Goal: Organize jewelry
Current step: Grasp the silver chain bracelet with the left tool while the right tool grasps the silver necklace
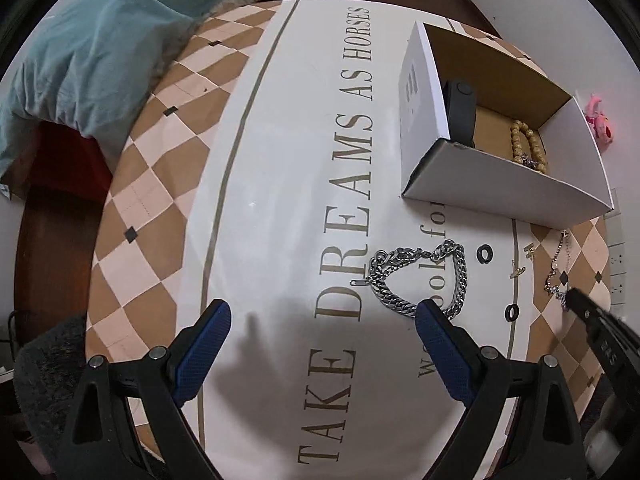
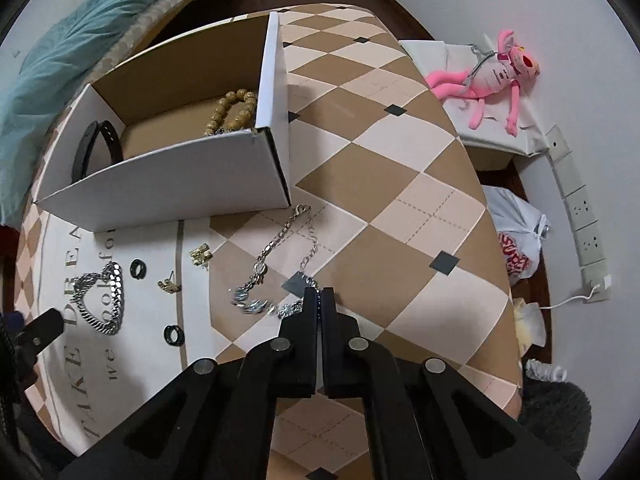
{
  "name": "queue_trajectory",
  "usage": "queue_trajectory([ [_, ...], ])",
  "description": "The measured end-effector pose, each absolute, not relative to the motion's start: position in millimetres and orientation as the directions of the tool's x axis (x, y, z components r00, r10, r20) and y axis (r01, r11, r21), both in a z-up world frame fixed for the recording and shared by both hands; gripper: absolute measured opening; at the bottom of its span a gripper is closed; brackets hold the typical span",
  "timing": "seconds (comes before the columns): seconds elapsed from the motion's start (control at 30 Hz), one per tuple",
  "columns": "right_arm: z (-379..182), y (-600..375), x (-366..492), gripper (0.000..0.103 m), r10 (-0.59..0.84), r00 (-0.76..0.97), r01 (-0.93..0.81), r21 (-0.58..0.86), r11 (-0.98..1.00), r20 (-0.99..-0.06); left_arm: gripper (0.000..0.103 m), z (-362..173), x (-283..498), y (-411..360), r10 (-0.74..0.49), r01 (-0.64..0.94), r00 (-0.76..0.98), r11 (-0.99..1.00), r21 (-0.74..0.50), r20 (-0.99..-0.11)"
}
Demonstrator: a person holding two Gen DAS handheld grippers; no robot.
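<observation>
Right gripper [image 2: 319,294] is pinched tight on the thin silver necklace [image 2: 276,256], fingers together with a few links of chain caught between the tips. The rest of that necklace trails away across the checkered tablecloth [image 2: 400,184] toward the white cardboard box [image 2: 180,176]. Here's the risk as I read it: the grip is on just a sliver of chain, so a quick lift could let it slide out. The dangling pendant end could also snag on the box wall on the way over.

Left gripper [image 1: 322,312] sits wide apart, holding nothing, its right blue pad right at the edge of the chunky silver chain bracelet [image 1: 420,276]. A careless nudge there would drag the bracelet or scatter the two black rings [image 1: 485,255] beside it.

Farther out, small gold earrings [image 2: 201,255] lie just short of the box, easy to knock. Inside the box, a wooden bead bracelet [image 2: 232,114] and a black band [image 2: 96,148] are already stowed.

Hard to read: the box's near wall hides much of its floor. How much chain sits between the closed fingertips can't be told. The necklace's pendant is blurred.
</observation>
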State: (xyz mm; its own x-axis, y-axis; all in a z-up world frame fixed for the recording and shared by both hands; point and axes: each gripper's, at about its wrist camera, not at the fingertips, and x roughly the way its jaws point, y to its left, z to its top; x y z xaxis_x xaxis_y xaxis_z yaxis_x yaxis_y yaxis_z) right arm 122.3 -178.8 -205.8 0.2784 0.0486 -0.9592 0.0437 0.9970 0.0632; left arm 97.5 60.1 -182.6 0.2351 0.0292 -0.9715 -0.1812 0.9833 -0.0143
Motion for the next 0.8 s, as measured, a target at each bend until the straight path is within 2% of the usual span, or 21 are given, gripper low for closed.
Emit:
queue_trajectory([
  [0.3,-184.9,-186.9,97.3,0.001,0.164,0.285,0.065,0.19,0.98,-0.944,0.094,-194.6,106.5,64.7,-0.034,-0.173,0.226,0.982,-0.074,-0.974],
  [0.37,-186.9,-189.1,98.5,0.001,0.164,0.283,0.068,0.19,0.979,-0.945,0.089,-196.8,112.6,61.2,-0.041,-0.16,0.232,0.984,-0.079,-0.972],
  [0.5,-195.7,-197.5,106.0,0.001,0.164,0.268,0.093,0.194,0.977,-0.949,0.068,-205.3,125.5,50.3,-0.034,-0.108,0.227,0.992,-0.06,-0.973],
  [0.57,-199.1,-200.7,109.2,0.001,0.162,0.26,0.104,0.194,0.975,-0.952,0.066,-205.0,128.7,40.3,-0.008,-0.068,0.237,0.997,-0.025,-0.972],
  [0.6,-200.5,-201.7,110.0,0.001,0.16,0.257,0.108,0.193,0.975,-0.953,0.06,-204.5,129.4,35.6,-0.006,-0.045,0.244,0.999,-0.018,-0.97],
  [0.63,-201.1,-202.3,110.3,0.001,0.159,0.256,0.111,0.192,0.975,-0.954,0.048,-203.0,129.4,31.5,-0.011,-0.027,0.254,0.999,-0.018,-0.967],
  [0.67,-201.7,-203.4,111.4,0.001,0.157,0.255,0.112,0.191,0.975,-0.954,0.04,-201.4,129.4,27.2,-0.016,-0.008,0.263,1.0,-0.019,-0.965],
  [0.73,-202.6,-204.6,112.6,0.001,0.153,0.256,0.115,0.187,0.976,-0.955,0.006,-199.5,130.2,19.4,-0.029,0.023,0.267,0.999,-0.024,-0.963],
  [0.8,-202.7,-205.7,113.5,0.001,0.156,0.255,0.117,0.19,0.975,-0.954,0.006,-199.5,131.4,17.1,-0.068,0.026,0.258,0.998,-0.064,-0.964],
])
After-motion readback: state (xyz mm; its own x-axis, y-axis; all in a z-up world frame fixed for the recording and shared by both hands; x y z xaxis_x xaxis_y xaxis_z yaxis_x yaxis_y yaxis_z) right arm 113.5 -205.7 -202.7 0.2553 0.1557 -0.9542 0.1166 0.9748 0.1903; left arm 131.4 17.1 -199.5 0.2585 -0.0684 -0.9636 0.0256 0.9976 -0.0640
